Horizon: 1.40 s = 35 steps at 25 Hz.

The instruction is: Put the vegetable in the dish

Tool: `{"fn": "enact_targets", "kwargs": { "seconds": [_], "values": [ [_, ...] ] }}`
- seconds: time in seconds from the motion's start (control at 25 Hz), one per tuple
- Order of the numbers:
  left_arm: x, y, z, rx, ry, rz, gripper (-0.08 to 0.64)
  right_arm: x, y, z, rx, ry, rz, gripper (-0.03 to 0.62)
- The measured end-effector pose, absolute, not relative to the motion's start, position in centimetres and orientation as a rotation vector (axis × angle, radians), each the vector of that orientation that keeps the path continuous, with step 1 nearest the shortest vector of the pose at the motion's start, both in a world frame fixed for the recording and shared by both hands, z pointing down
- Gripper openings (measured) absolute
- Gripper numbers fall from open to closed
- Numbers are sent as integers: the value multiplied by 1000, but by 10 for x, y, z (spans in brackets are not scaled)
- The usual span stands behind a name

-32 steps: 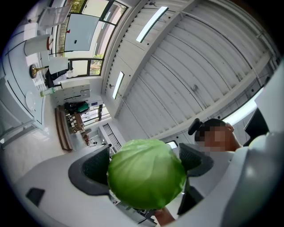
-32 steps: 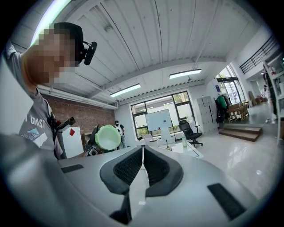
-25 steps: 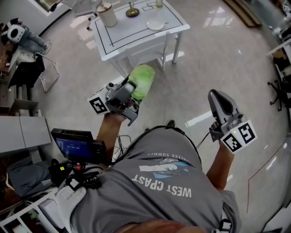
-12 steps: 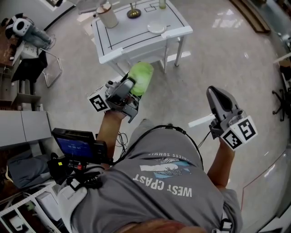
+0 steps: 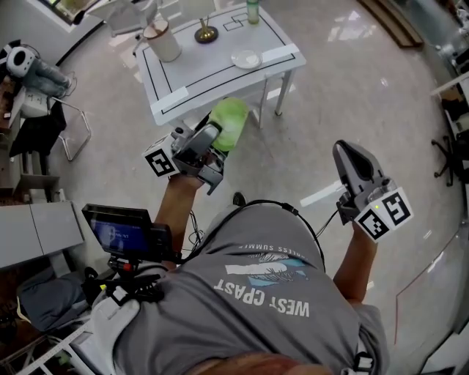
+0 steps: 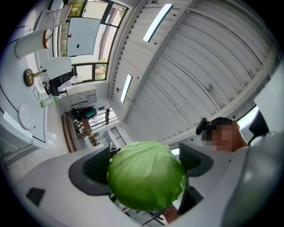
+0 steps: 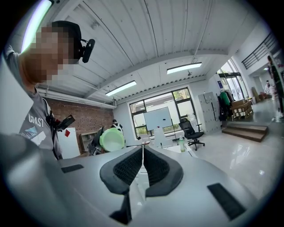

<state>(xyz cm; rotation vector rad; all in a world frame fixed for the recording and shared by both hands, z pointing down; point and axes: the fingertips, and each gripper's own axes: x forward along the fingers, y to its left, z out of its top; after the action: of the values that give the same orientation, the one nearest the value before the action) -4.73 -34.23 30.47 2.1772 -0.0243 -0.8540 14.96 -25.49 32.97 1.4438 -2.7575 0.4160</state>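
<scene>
- My left tongs were clenched on the green cabbage, one pad pressed against each side of the round head.
- From the head view, the cabbage was held in the air over the floor, just in front of the near edge of the white bench.
- The dish, a small white plate, sat near the right end of the bench. It was empty and well apart from the cabbage.
- Further back on the bench stood a pale cylindrical container, a brass-coloured stand and a green bottle.
- My right tongs were shut with nothing between them, the two dark pads meeting along a thin seam.
- In the head view the right tongs were raised over bare floor, off to the right and well apart from the bench.
</scene>
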Motion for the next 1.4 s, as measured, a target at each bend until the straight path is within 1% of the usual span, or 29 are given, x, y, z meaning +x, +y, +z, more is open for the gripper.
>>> {"fn": "enact_targets", "kwargs": {
  "seconds": [0.08, 0.2, 0.6, 0.88, 1.08, 1.24, 1.4],
  "values": [
    [-59, -369, 308, 2170, -13, -839, 495, 136, -279, 330, 1470, -2746, 421, 8],
    [-65, -379, 313, 2173, 1, -818, 495, 125, -283, 332, 1489, -2752, 416, 8],
    [-61, -382, 320, 2160, -20, -793, 495, 137, -272, 339, 1531, -2714, 450, 8],
    [-28, -463, 331, 2169, -121, -788, 494, 169, -365, 338, 1419, -2782, 439, 8],
    [-19, -472, 331, 2143, -189, -810, 494, 183, -371, 322, 1358, -2798, 426, 8],
    [5, -512, 357, 2115, -251, -801, 494, 212, -406, 340, 1336, -2799, 461, 8],
    [14, -539, 381, 2079, -288, -755, 494, 221, -420, 355, 1344, -2786, 532, 8]
  ]
}}
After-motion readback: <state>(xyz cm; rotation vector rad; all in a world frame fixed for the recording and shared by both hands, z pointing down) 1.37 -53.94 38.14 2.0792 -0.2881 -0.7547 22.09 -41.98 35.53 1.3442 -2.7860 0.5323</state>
